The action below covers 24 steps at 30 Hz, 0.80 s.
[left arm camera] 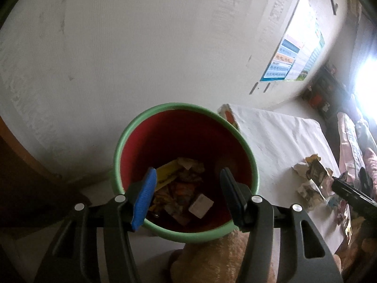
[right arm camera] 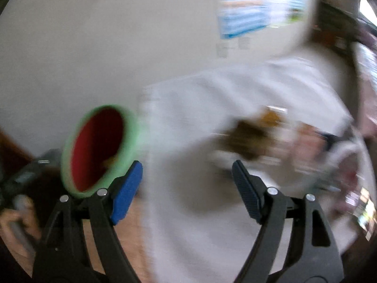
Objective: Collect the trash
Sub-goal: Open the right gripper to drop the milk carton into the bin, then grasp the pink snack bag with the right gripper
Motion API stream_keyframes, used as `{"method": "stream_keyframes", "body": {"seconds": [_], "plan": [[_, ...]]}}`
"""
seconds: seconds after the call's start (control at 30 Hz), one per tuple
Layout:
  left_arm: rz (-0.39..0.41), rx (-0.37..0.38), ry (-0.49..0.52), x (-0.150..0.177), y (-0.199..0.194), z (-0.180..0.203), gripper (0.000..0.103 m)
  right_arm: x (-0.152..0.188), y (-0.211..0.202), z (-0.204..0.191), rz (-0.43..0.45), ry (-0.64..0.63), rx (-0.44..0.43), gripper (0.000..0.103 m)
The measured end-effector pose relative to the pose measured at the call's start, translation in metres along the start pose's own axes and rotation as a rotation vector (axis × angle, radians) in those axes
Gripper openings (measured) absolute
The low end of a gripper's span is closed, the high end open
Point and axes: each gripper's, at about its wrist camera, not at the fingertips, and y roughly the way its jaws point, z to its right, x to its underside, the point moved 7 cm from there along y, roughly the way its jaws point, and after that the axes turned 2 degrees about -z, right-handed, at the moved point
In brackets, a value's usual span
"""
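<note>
A bin with a green rim [left arm camera: 122, 146] and red inside stands on the floor and holds several wrappers and paper scraps [left arm camera: 181, 188]. My left gripper [left arm camera: 188, 179] hangs right above its mouth, jaws open, nothing between them. Crumpled wrappers [left arm camera: 311, 176] lie on the white cloth-covered table [left arm camera: 278, 136] to the right. In the blurred right wrist view my right gripper [right arm camera: 187, 172] is open and empty over the white cloth [right arm camera: 193, 212], with the bin [right arm camera: 132, 127] at its left and the blurred trash [right arm camera: 247, 139] ahead. The right gripper's dark tip [left arm camera: 346, 188] shows beside the wrappers.
A plain wall [left arm camera: 117, 47] with a colourful poster [left arm camera: 292, 54] rises behind the bin. A wooden edge [left arm camera: 21, 146] is at the left. A tan furry thing [left arm camera: 212, 259] lies below the bin. A hand [right arm camera: 16, 221] shows at the left of the right wrist view.
</note>
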Motion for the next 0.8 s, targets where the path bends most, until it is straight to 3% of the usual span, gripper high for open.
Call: {"method": "stream_keyframes", "body": {"seconds": [0.13,0.23,0.33,0.53,0.7,0.8], "plan": [[-0.013,0.018,0.035,0.003,0.001,0.021,0.054,0.013,-0.021,0.125,0.041,0.261,0.12,0.077],[-0.033,0.055,0.055,0.006,0.001,0.042,0.054,0.019,-0.029,0.197,0.056,0.344,0.264,0.077],[-0.032,0.072,0.094,0.009,-0.004,0.063,0.054,0.028,-0.014,0.238,-0.005,0.388,0.311,0.076],[-0.042,0.099,0.16,0.014,-0.014,0.101,0.054,0.057,0.023,0.275,-0.126,0.423,0.337,0.076],[-0.071,0.129,0.205,0.025,-0.013,0.131,0.056,0.066,0.036,0.262,-0.146,0.406,0.273,0.044],[-0.099,0.165,0.223,0.032,-0.007,0.153,0.058,0.07,0.034,0.23,-0.147,0.382,0.141,0.035]]}}
